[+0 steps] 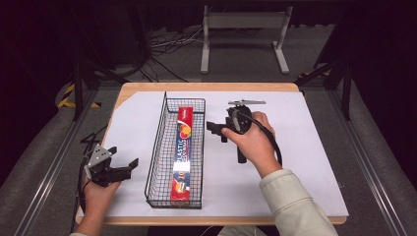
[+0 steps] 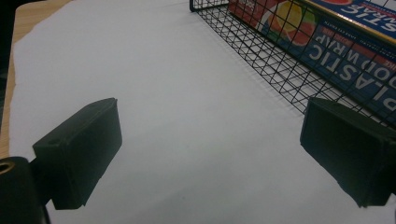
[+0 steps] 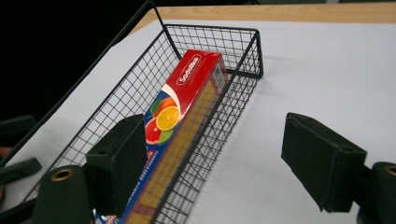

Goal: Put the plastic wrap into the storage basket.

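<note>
A long black wire basket (image 1: 156,142) stands lengthwise in the middle of the table. A red plastic food wrap box (image 1: 182,147) lies flat along its bottom. My left gripper (image 1: 124,156) rests low at the near left, a short way left of the basket, jaws open with nothing between them. In the left gripper view its pads (image 2: 79,154) frame bare white sheet, with the basket (image 2: 261,56) and box (image 2: 336,46) ahead. My right gripper (image 1: 215,132) hovers just right of the basket, pointing at it, open and empty. The right gripper view looks along the basket (image 3: 212,44) and box (image 3: 187,98).
A white sheet (image 1: 295,147) covers the wooden table (image 1: 206,87). Bare sheet lies right of the basket and between the basket and the left gripper. Beyond the far edge are floor cables (image 1: 167,42) and a grey metal stand (image 1: 243,22).
</note>
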Demonstrator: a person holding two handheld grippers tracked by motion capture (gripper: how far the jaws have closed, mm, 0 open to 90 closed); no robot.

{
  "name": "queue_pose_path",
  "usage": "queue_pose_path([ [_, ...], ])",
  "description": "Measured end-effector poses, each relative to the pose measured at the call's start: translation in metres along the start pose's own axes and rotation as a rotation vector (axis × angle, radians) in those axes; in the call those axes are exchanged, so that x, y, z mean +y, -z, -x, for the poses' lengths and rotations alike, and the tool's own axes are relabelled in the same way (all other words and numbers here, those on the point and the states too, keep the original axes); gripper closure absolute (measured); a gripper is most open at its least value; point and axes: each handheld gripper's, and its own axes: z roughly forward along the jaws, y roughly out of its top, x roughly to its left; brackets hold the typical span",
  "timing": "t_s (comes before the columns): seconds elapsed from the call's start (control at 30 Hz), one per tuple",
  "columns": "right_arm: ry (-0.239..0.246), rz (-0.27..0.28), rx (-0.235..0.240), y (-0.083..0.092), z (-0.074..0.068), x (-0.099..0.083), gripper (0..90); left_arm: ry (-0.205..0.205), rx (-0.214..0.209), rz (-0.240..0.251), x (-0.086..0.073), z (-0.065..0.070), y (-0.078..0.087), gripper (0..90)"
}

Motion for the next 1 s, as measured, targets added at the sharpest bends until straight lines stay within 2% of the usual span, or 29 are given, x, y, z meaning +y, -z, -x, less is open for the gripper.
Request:
queue_pose_path([
  [0.07, 0.041, 0.015, 0.002, 0.007, 0.009, -0.004, 21.7, -0.003, 0.000, 0.001, 0.000, -0.001, 0.001, 6.2],
  [0.17, 0.069, 0.023, -0.007, 0.017, 0.023, -0.009, 21.5, 0.000, -0.001, 0.003, 0.001, 0.000, 0.002, 6.4],
  [0.5, 0.097, 0.072, -0.023, 0.045, 0.067, -0.022, 19.6, -0.006, -0.006, 0.013, 0.002, 0.000, 0.006, 7.6],
  [0.67, 0.191, 0.062, -0.022, 0.052, 0.091, -0.035, 17.4, -0.001, -0.014, 0.021, 0.002, 0.000, 0.007, 8.4],
  [0.77, 0.227, 0.054, -0.024, 0.052, 0.103, -0.047, 17.3, 0.000, -0.015, 0.023, 0.002, 0.000, 0.008, 8.5],
  [0.87, 0.241, 0.062, -0.056, 0.051, 0.117, -0.063, 17.5, 0.016, -0.024, 0.051, 0.002, -0.001, 0.010, 8.6],
  [0.93, 0.221, 0.079, -0.054, 0.052, 0.123, -0.071, 17.5, 0.025, -0.031, 0.062, 0.002, -0.001, 0.011, 8.3],
  [1.0, 0.200, 0.089, -0.055, 0.053, 0.132, -0.081, 17.5, 0.015, -0.029, 0.055, 0.002, -0.001, 0.011, 8.4],
])
